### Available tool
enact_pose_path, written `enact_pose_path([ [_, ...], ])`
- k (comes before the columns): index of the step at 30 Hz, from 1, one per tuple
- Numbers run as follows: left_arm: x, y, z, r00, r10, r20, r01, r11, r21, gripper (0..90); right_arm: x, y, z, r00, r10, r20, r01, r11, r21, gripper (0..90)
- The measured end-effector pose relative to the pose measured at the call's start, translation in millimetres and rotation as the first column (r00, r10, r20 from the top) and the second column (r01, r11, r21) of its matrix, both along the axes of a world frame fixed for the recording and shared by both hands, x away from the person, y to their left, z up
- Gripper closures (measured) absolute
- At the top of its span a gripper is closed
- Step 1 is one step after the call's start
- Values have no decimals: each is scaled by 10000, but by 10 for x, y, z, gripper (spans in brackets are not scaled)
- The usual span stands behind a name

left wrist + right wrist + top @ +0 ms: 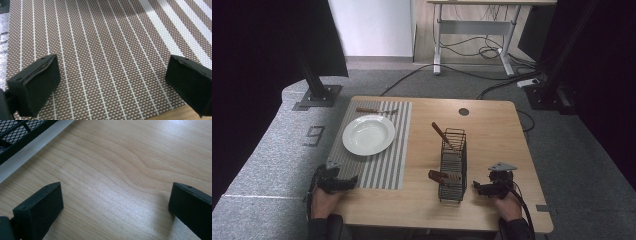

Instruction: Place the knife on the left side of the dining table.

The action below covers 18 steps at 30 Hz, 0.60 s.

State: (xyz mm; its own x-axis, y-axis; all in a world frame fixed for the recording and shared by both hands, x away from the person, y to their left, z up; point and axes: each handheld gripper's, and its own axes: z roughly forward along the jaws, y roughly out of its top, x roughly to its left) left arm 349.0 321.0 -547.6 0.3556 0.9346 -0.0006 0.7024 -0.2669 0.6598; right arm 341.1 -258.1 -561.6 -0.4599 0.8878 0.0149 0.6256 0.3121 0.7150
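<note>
A white plate (368,134) sits on a striped brown placemat (392,165) at the table's left. Beyond the plate, a wooden-handled utensil (374,110) lies on the mat. A black wire caddy (453,165) stands right of the mat, with two wooden-handled utensils (443,135) sticking out of it. My left gripper (347,183) rests at the mat's near left corner, open, with only mat (105,50) between its jaws. My right gripper (478,188) sits open just right of the caddy over bare wood (115,182); the caddy's base (22,135) is at its upper left.
The wooden table (492,130) has a round cable hole (463,111) at the back. A black stand base (318,96) sits on the floor at far left; a desk frame and cables (477,50) lie beyond. Grey carpet surrounds the table.
</note>
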Motion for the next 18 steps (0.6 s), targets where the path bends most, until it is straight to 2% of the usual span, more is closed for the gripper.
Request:
enact_pose_path([
  [9,4,0,20,10000,-14,-72,14,10000,-15,12,-5,3,0,10000,-54,-11,54,10000,13,0],
  [18,-6,-49,117,9996,-208,205,208,9998,28,15,-10,6,0,9999,-112,-6,112,9999,15,0],
])
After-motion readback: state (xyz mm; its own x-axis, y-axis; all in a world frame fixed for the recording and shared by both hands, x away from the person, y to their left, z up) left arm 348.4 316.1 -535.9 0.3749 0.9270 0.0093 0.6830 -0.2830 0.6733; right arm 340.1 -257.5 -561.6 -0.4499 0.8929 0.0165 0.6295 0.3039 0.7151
